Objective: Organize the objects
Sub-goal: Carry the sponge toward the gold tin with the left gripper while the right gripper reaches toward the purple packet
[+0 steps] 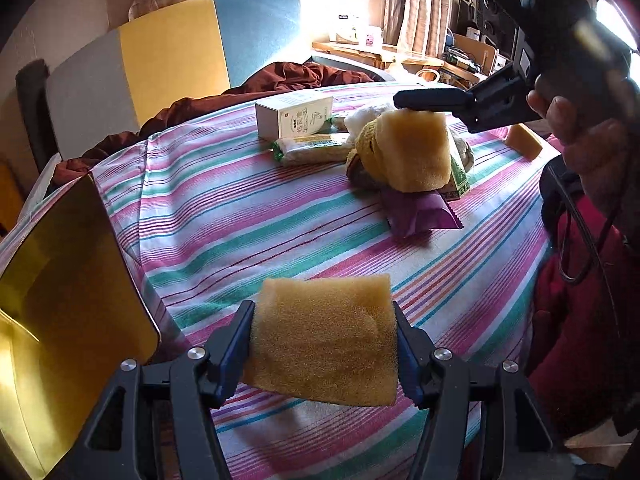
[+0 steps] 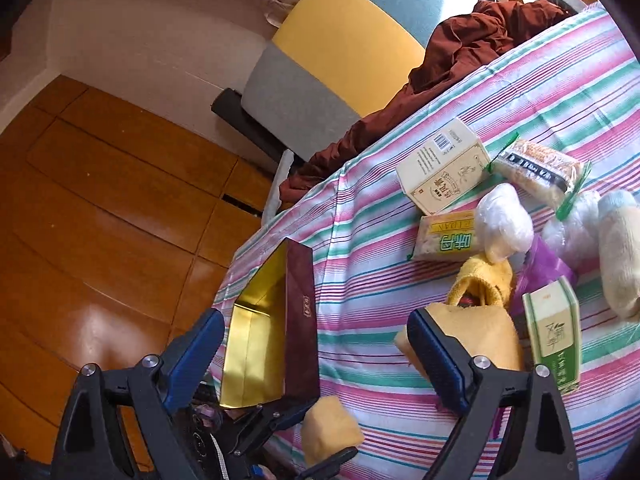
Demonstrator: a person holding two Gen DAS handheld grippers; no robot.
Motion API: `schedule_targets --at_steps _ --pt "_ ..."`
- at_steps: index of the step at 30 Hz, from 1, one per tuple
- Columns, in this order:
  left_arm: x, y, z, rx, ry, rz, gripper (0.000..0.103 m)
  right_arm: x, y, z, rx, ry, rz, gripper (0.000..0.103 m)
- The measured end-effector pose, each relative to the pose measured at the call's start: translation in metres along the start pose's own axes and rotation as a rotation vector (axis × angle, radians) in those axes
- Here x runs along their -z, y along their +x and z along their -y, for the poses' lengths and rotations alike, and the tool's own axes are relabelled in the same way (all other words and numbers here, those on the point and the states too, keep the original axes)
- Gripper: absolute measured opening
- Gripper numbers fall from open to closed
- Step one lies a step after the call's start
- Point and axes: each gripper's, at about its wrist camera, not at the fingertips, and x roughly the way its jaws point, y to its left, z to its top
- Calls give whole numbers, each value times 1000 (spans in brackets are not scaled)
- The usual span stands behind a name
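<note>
Sponge (image 1: 324, 348), yellow, pinched across its width in the left gripper (image 1: 324, 354); jaws closed on it, clear of the striped tabletop (image 1: 224, 216). Gold-lined box (image 1: 68, 320) stands open just left of it. Farther off: a heap with a second sponge (image 1: 416, 152) on top, a white carton (image 1: 294, 115), a purple packet (image 1: 416, 212). Right gripper (image 1: 400, 40) hangs above the heap, jaws wide; lower finger looks to touch the top of that sponge, though contact is hard to call. A third sponge (image 1: 524, 140) sits apart at the far right.

Judgement: the step is carrying the held sponge to the box. Swing left, clear the near wall, go low inside before opening; foam springs back, so release slowly.

Right wrist view: right gripper (image 2: 316, 356) jaws wide, holding nothing; the right finger lies against the heap's sponge (image 2: 476, 332), so the sponge is not between them. This view shows what the left cannot: the box (image 2: 256, 344) from above, gold floor bare, maroon outer wall (image 2: 300, 320), standing at the tabletop (image 2: 400, 240) edge; the left gripper (image 2: 316, 440) with its sponge (image 2: 328, 432) just short of the box; and a green carton (image 2: 554, 336), bagged snacks (image 2: 540, 174), a yellow cloth (image 2: 486, 278).
</note>
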Motion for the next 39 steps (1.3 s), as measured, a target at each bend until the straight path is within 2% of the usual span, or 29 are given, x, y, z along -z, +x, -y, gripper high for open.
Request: schedule_targets --at_steps 3,5,7,12,15,17,20,21,24,27,29,33,36,39 --pt "1 -6 -1 13 -10 19 64 11 24 -21 -3 -66 -98 95" --pt "1 -11 -1 18 -14 32 64 15 20 -37 -46 -98 -73 95" --pt "2 -15 -3 21 -18 43 64 11 6 -43 -33 -99 -14 95" --pt "6 -23 -14 29 -59 62 64 7 -23 -29 154 -33 71 95" --pt "9 -26 -19 32 -84 70 64 16 -24 -11 274 5 29 95" --pt "10 -28 -21 36 -88 74 64 26 -20 1 312 33 -16 95" --pt "13 -28 -24 42 -92 69 64 41 -13 10 406 30 -75 87" --pt "14 -27 -25 43 -95 65 64 44 -10 10 448 14 -92 82" --pt "16 -27 -27 44 -98 62 64 51 2 4 654 -99 -186 72" --pt "17 -28 -29 53 -101 60 65 63 17 -17 804 -381 -313 72" --pt "18 -27 -31 56 -107 57 65 68 27 -30 839 -541 -374 72" --pt "18 -27 -29 61 -107 56 65 74 59 -33 909 -778 -501 70" --pt "18 -28 -29 59 -104 60 65 71 81 -16 965 -843 -600 70" --pt "18 -30 -32 60 -112 64 65 61 92 2 973 -828 -650 68"
